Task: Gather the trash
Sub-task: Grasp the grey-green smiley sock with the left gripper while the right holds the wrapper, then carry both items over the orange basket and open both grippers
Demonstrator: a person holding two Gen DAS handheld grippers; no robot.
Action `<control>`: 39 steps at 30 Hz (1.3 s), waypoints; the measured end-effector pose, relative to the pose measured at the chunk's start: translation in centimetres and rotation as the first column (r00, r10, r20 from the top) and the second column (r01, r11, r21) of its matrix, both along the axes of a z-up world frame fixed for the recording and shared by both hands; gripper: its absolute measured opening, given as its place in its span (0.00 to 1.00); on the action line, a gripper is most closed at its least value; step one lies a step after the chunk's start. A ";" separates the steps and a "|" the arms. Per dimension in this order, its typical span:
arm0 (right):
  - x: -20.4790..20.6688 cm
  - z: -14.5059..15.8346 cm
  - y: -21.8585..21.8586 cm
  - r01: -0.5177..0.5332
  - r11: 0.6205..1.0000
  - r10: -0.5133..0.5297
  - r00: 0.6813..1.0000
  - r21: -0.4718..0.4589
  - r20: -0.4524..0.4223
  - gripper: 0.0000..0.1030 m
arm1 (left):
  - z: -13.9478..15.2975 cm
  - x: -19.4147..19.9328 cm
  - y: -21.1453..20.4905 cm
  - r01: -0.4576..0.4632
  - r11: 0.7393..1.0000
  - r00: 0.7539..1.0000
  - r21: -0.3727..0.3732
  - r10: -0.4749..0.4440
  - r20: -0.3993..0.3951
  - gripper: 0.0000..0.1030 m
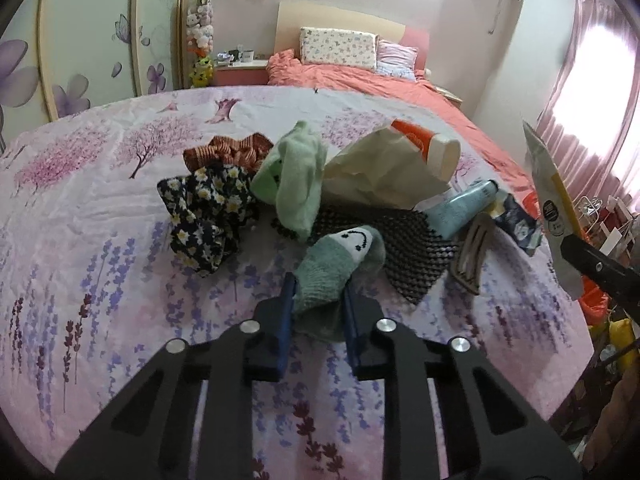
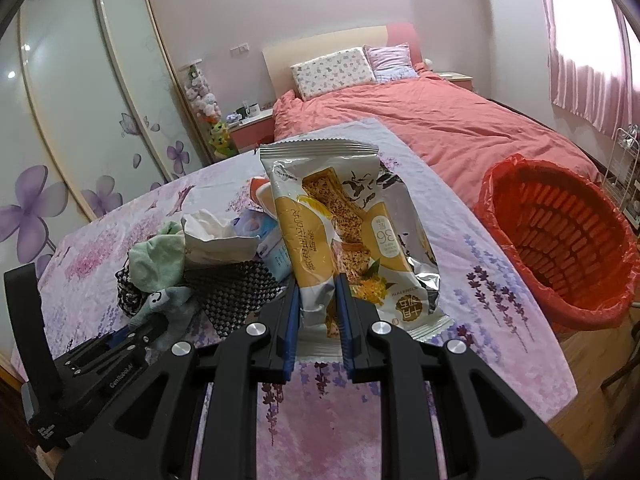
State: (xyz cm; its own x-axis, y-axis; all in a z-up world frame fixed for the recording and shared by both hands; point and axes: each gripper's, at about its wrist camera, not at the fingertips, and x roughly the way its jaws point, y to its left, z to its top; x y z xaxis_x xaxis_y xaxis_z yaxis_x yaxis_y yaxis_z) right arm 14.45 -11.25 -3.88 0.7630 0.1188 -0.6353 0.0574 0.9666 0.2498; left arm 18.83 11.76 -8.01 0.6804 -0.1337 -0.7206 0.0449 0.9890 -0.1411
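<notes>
My left gripper (image 1: 319,292) is shut on a grey-green smiley sock (image 1: 340,264) at the near edge of a pile on the floral table (image 1: 120,240). My right gripper (image 2: 318,292) is shut on a silver and yellow snack wrapper (image 2: 344,232), held up above the table; the wrapper also shows at the right edge of the left wrist view (image 1: 554,196). A red-lined trash basket (image 2: 560,240) stands to the right of the table. The pile holds a crumpled white paper bag (image 1: 380,172), an orange-and-white tube (image 1: 432,148) and a blue tube (image 1: 464,208).
Also in the pile: a light green cloth (image 1: 292,176), a dark flowered scrunchie (image 1: 208,216), a striped red scrunchie (image 1: 232,152), black mesh (image 1: 408,248), a hair clip (image 1: 472,252). A pink bed (image 2: 420,120) lies beyond; a wardrobe (image 2: 80,100) stands left.
</notes>
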 end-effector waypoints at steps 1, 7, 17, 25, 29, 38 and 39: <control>-0.2 0.1 -0.2 0.001 1.000 -0.001 1.000 0.001 0.003 0.17 | 0.4 -0.3 -0.1 0.005 1.000 1.000 -0.002 -0.005 0.008 0.20; -1.2 0.7 -1.1 0.011 1.000 -0.012 1.000 0.009 0.027 0.17 | 2.7 -1.8 -1.1 0.024 1.000 0.998 -0.004 -0.023 0.064 0.19; -2.8 1.6 -2.7 0.036 0.999 -0.037 0.997 0.021 0.069 0.17 | 6.7 -3.8 -3.4 0.064 0.998 0.987 -0.017 -0.061 0.148 0.19; -3.8 2.3 -5.4 0.085 0.996 -0.088 0.991 0.042 0.098 0.17 | 9.1 -4.5 -7.0 0.135 0.990 0.973 -0.047 -0.124 0.195 0.19; -4.3 2.5 -7.3 0.116 0.992 -0.122 0.986 0.055 0.113 0.17 | 9.6 -4.4 -9.0 0.177 0.982 0.965 -0.059 -0.162 0.204 0.19; -5.0 2.1 -11.8 0.199 0.976 -0.209 0.970 0.087 0.127 0.17 | 9.5 -3.2 -15.1 0.289 0.954 0.940 -0.074 -0.269 0.211 0.19; -5.0 2.0 -12.5 0.211 0.973 -0.221 0.967 0.092 0.128 0.17 | 9.5 -3.0 -15.7 0.301 0.950 0.936 -0.078 -0.280 0.212 0.19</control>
State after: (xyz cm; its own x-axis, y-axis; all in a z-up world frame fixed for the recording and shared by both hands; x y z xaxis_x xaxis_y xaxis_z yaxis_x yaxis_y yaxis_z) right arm 9.46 -23.71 -1.91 0.8547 -0.0136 -0.5190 0.2229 0.9125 0.3431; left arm 15.80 -3.93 1.50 0.7261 -0.4161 -0.5474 0.3654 0.9079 -0.2054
